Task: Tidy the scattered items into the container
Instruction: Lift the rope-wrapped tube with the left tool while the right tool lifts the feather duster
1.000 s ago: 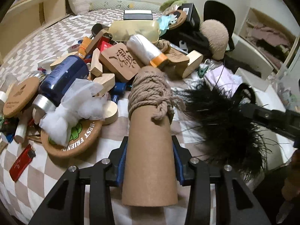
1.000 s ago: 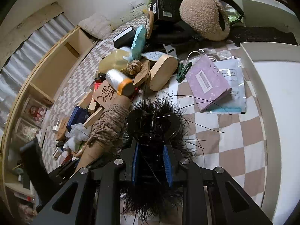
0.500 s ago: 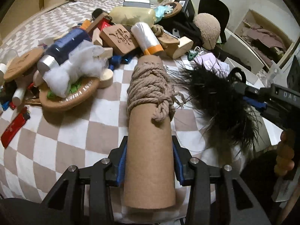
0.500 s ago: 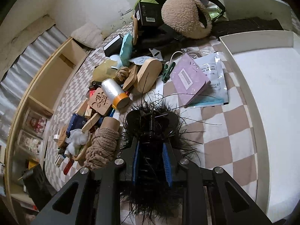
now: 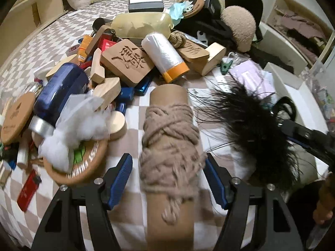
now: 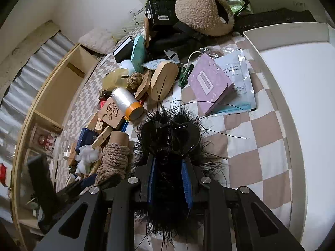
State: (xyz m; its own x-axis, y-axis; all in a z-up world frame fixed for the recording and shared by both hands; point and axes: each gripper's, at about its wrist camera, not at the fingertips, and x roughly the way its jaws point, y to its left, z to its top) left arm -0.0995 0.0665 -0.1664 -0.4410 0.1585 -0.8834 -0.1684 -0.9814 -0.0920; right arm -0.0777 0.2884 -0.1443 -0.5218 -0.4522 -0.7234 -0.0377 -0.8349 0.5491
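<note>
A cardboard tube wound with tan rope (image 5: 169, 156) lies between the fingers of my left gripper (image 5: 168, 177), whose blue pads now stand apart from its sides. The tube also shows in the right wrist view (image 6: 114, 159). My right gripper (image 6: 169, 179) is shut on a black feathered hair clip (image 6: 169, 133), which shows in the left wrist view (image 5: 253, 129) to the right of the tube. A white container (image 6: 303, 96) stands at the right on the checkered bed.
A pile of items lies ahead: a carved wooden block (image 5: 127, 62), a plastic roll with an orange end (image 5: 165, 56), a blue bottle (image 5: 60, 90), white stuffing (image 5: 73, 131), a cork coaster (image 5: 15, 115), a red lighter (image 5: 28, 188), a purple booklet (image 6: 209, 83), a fuzzy hat (image 6: 201, 14).
My left gripper's jaws have spread away from the rope tube, and the tube has slid further back between them. The right gripper with the feathered clip has stayed beside it.
</note>
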